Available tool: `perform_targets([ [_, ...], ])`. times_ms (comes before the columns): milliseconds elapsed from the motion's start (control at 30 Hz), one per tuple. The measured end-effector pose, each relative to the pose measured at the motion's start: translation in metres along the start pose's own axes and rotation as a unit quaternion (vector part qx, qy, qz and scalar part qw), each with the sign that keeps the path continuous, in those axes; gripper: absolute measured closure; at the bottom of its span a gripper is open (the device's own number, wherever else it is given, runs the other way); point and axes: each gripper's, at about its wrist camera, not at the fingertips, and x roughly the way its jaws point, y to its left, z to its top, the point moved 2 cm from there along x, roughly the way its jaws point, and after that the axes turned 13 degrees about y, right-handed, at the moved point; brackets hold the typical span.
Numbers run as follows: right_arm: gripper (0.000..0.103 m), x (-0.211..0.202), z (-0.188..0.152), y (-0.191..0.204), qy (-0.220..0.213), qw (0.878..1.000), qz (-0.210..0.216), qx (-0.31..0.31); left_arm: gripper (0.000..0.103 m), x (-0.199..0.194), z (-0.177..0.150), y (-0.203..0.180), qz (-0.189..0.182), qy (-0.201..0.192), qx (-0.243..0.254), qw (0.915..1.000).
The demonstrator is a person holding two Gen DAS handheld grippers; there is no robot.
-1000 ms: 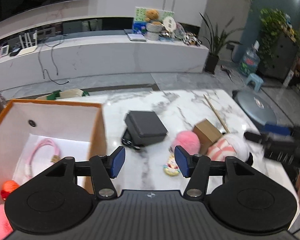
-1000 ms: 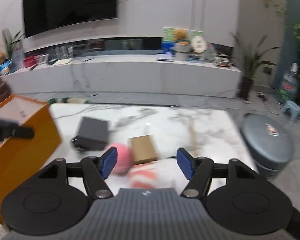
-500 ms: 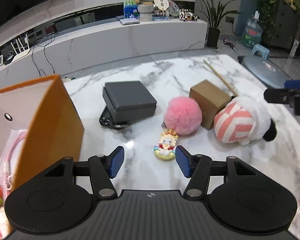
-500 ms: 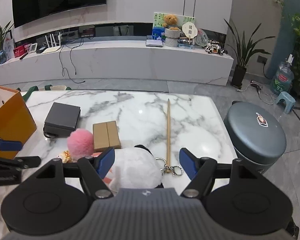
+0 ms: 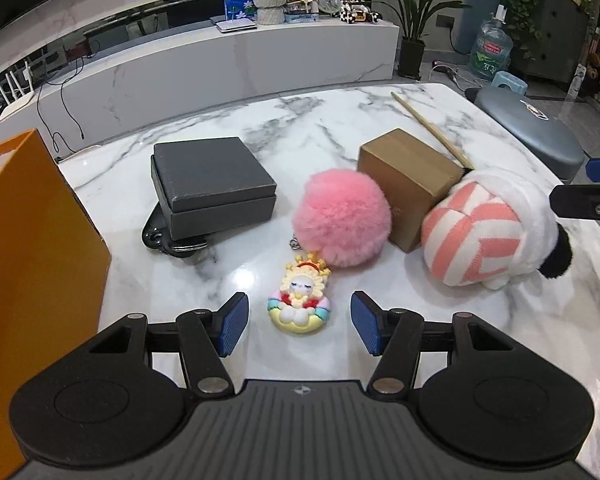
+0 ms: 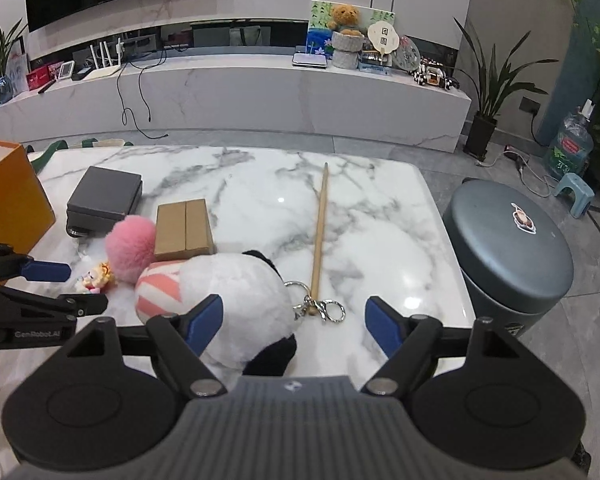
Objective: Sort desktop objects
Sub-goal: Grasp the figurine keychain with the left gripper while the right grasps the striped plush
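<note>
White marble with grey lines is covering the desk [image 5: 340, 120], and a long white shelf is standing behind it. The left tongs [image 5: 298, 324] are hanging open just over a little doll charm [image 5: 300, 300], and nothing is pinched between them. A pink fluffy ball [image 5: 342, 218] is lying just behind the charm and is touching a brown box [image 5: 410, 176]. A dark grey box [image 5: 212, 184] is sitting to the left, near an orange box [image 5: 32, 260]. The right tongs [image 6: 294, 326] are opening wider over a white plush toy [image 6: 236, 300] with pink stripes, not squeezing it. A metal key ring [image 6: 320, 308] is lying by the toy, at the end of a long wooden stick [image 6: 320, 232].
</note>
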Motion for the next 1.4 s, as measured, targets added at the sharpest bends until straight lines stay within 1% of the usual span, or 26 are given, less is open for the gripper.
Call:
perform_targets([
  [67, 0.023, 0.000, 0.002, 0.003, -0.007, 1.000, 0.006, -0.014, 0.037, 0.003, 0.002, 0.003, -0.002, 0.004, -0.006, 1.0000],
  [167, 0.023, 0.000, 0.003, 0.012, -0.019, 0.998, 0.022, -0.052, 0.037, 0.008, 0.005, 0.005, -0.015, 0.010, -0.009, 0.9998],
  [267, 0.022, 0.000, 0.002, 0.025, -0.027, 0.994, 0.037, -0.102, 0.037, 0.009, 0.005, 0.001, -0.015, 0.007, 0.003, 0.9999],
  [300, 0.019, 0.001, 0.001, 0.029, -0.029, 0.992, 0.040, -0.115, 0.037, 0.009, 0.005, 0.000, -0.014, 0.007, 0.008, 0.9998],
  [367, 0.017, 0.004, 0.000, 0.036, -0.028, 0.989, 0.043, -0.141, 0.041, 0.009, 0.004, -0.005, -0.011, 0.006, 0.021, 0.9997],
  [400, 0.016, 0.007, 0.000, 0.039, -0.024, 0.988, 0.040, -0.149, 0.045, 0.008, 0.003, -0.007, -0.008, 0.006, 0.028, 0.9995],
  [533, 0.016, 0.019, -0.003, 0.046, -0.001, 0.985, 0.017, -0.172, 0.051, 0.005, 0.001, -0.009, -0.005, 0.010, 0.040, 0.9991],
  [567, 0.015, 0.020, -0.003, 0.047, 0.002, 0.984, 0.013, -0.178, 0.055, 0.005, 0.000, -0.008, -0.006, 0.012, 0.040, 0.9991],
  [600, 0.014, 0.022, -0.004, 0.048, 0.005, 0.983, 0.006, -0.184, 0.061, 0.004, 0.000, -0.007, -0.006, 0.013, 0.039, 0.9992],
  [633, 0.013, 0.025, -0.006, 0.049, 0.008, 0.982, -0.001, -0.190, 0.061, 0.004, 0.000, -0.004, -0.007, 0.014, 0.035, 0.9992],
  [767, 0.013, 0.035, -0.010, 0.054, 0.017, 0.978, -0.022, -0.208, 0.062, 0.002, 0.001, 0.005, -0.031, 0.021, 0.015, 0.9992],
  [900, 0.013, 0.045, -0.014, 0.062, 0.024, 0.973, -0.034, -0.226, 0.062, 0.001, 0.000, 0.007, -0.031, 0.028, 0.013, 0.9990],
  [1000, 0.013, 0.050, -0.015, 0.065, 0.026, 0.972, -0.043, -0.231, 0.062, -0.001, -0.003, 0.006, -0.035, 0.032, 0.016, 0.9987],
  [1033, 0.018, 0.050, -0.014, 0.065, 0.026, 0.973, -0.044, -0.226, 0.062, -0.002, -0.003, 0.006, -0.035, 0.033, 0.017, 0.9987],
  [1133, 0.027, 0.048, -0.010, 0.060, 0.029, 0.977, -0.039, -0.209, 0.062, -0.007, -0.004, 0.004, -0.036, 0.032, 0.018, 0.9987],
  [1300, 0.033, 0.044, -0.009, 0.055, 0.034, 0.981, -0.011, -0.190, 0.062, -0.015, -0.003, 0.005, -0.043, 0.028, 0.016, 0.9986],
  [1400, 0.035, 0.039, -0.007, 0.051, 0.043, 0.985, 0.018, -0.169, 0.062, -0.020, -0.002, 0.006, -0.045, 0.024, 0.013, 0.9986],
])
